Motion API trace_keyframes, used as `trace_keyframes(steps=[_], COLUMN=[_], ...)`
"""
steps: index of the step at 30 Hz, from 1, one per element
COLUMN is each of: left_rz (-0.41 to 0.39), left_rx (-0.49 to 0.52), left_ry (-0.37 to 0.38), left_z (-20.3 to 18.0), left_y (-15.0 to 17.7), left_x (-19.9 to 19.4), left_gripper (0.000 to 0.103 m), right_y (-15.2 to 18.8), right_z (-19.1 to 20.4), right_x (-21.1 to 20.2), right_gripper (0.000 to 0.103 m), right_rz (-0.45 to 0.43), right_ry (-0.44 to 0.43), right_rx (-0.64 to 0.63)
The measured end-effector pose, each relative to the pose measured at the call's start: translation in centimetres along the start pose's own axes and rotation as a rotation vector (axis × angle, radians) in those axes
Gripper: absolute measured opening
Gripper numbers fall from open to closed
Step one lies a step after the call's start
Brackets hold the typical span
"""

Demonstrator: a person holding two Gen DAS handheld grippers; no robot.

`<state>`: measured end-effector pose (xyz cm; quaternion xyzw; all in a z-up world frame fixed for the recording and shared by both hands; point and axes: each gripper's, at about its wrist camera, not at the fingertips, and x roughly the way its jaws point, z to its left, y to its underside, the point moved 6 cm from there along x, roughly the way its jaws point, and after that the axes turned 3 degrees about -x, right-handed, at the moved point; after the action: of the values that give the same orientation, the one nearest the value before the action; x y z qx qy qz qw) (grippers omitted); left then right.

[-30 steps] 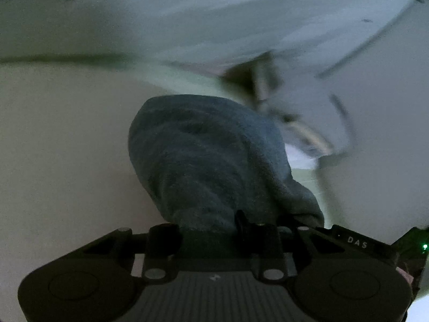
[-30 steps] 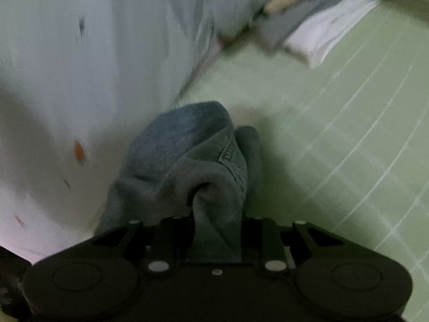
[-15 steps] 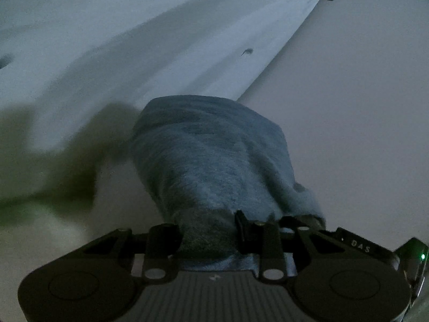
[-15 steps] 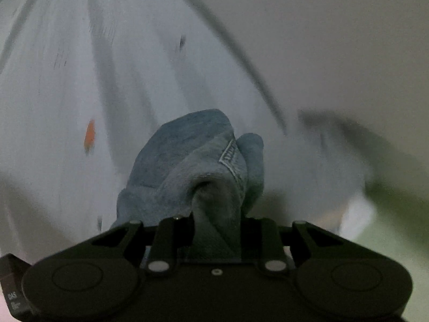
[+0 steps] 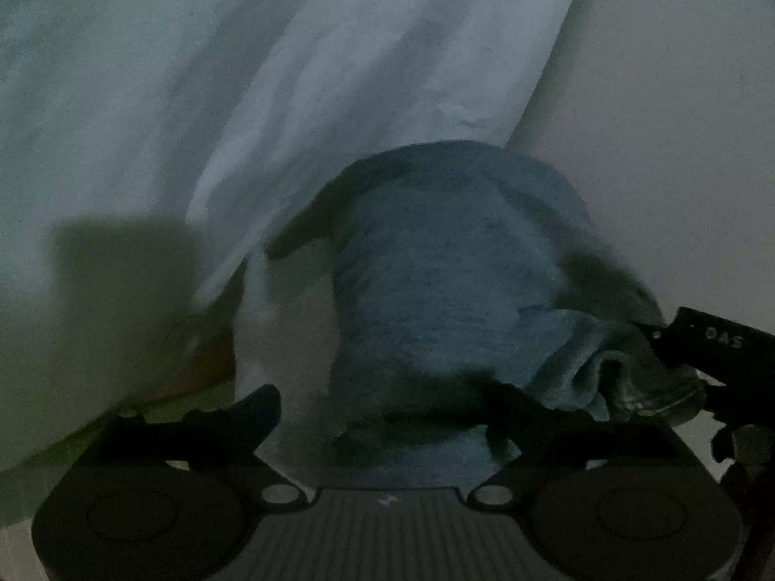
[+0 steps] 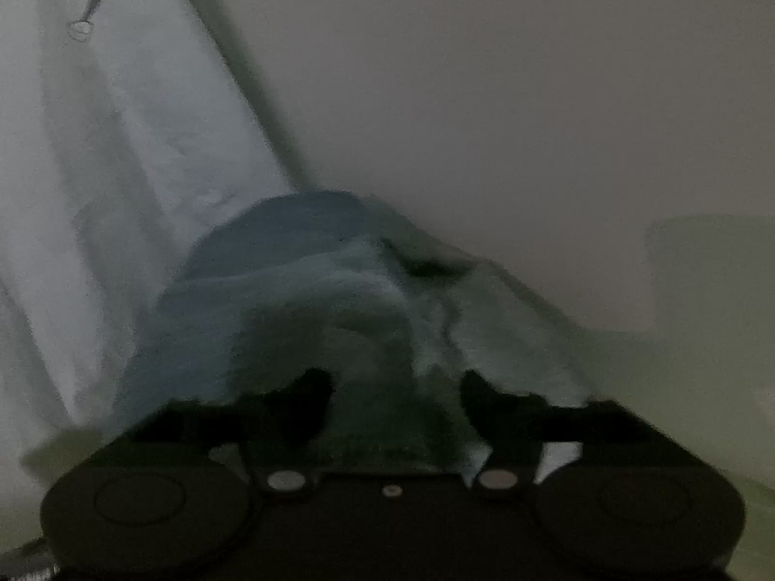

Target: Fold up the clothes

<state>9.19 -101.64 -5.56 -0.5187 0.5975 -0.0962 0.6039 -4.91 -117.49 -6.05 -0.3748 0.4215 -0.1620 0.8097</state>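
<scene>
My left gripper (image 5: 382, 402) has its jaws spreading apart, and a bunched blue denim garment (image 5: 450, 261) sits between them, humped up in front of the camera. I cannot tell whether either finger touches the cloth; the picture is dim and blurred. A fold of the denim spills toward the right finger (image 5: 513, 402). Behind the garment hangs a pale sheet (image 5: 290, 72) with soft creases, and to its right is a plain wall (image 5: 678, 121). A dark shadow lies low on the left.
</scene>
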Motion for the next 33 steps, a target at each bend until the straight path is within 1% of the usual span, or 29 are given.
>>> trace_keyframes(steps=[2,4,6,8,9,10,11,13,16,19,22,24,29,33], left_rz=[-0.013,-0.031,-0.068,-0.112,-0.136,-0.161,-0.179,-0.205,-0.230,-0.206,-0.187,-0.172,-0.133,-0.092], left_rx=[0.024,0.047,0.045,0.025,0.017,0.011,0.007,0.007,0.023,0.023,0.020,0.045,0.112,0.126], left_ry=[-0.015,-0.023,-0.022,-0.028,-0.030,-0.032,-0.032,-0.030,-0.028,-0.022,-0.018,-0.006,0.006,0.024], left_z=[-0.2,-1.0,-1.1,-1.1,-1.0,-1.0,-1.0,-1.0,-1.6,-1.8,-1.9,-2.3,-3.0,-3.3], left_y=[0.8,0.3,1.0,1.7,2.1,2.6,3.2,4.2,5.5,7.2,9.1,10.8,14.0,16.2], left_x=[-1.4,-1.5,-3.8,-6.7,-8.5,-10.3,-12.1,-15.0,-18.1,-19.8,-21.8,-23.1,-24.1,-24.2], left_gripper=[0.094,0.094,0.096,0.100,0.103,0.103,0.103,0.103,0.103,0.103,0.103,0.103,0.103,0.103], right_y=[0.3,0.6,1.1,1.6,1.9,2.4,2.9,4.2,6.5,8.7,10.8,12.2,15.3,17.4], right_z=[0.4,0.8,0.7,0.6,0.5,0.6,0.7,1.3,1.4,1.3,0.7,0.2,-0.9,-2.0], right_x=[-1.3,-2.9,-4.5,-7.0,-8.4,-10.2,-11.8,-14.5,-18.8,-22.1,-24.7,-26.3,-28.8,-30.0], right_gripper=[0.077,0.084,0.085,0.089,0.093,0.097,0.098,0.100,0.103,0.103,0.103,0.103,0.103,0.103], right_rz=[-0.009,-0.017,-0.025,-0.032,-0.039,-0.055,-0.070,-0.090,-0.127,-0.149,-0.155,-0.169,-0.157,-0.131], right_ry=[0.021,0.055,0.074,0.045,0.022,-0.003,-0.025,-0.043,-0.049,-0.037,-0.006,-0.003,0.026,0.028], right_rx=[-0.060,-0.142,-0.186,-0.165,-0.149,-0.135,-0.131,-0.151,-0.198,-0.238,-0.229,-0.224,-0.245,-0.223])
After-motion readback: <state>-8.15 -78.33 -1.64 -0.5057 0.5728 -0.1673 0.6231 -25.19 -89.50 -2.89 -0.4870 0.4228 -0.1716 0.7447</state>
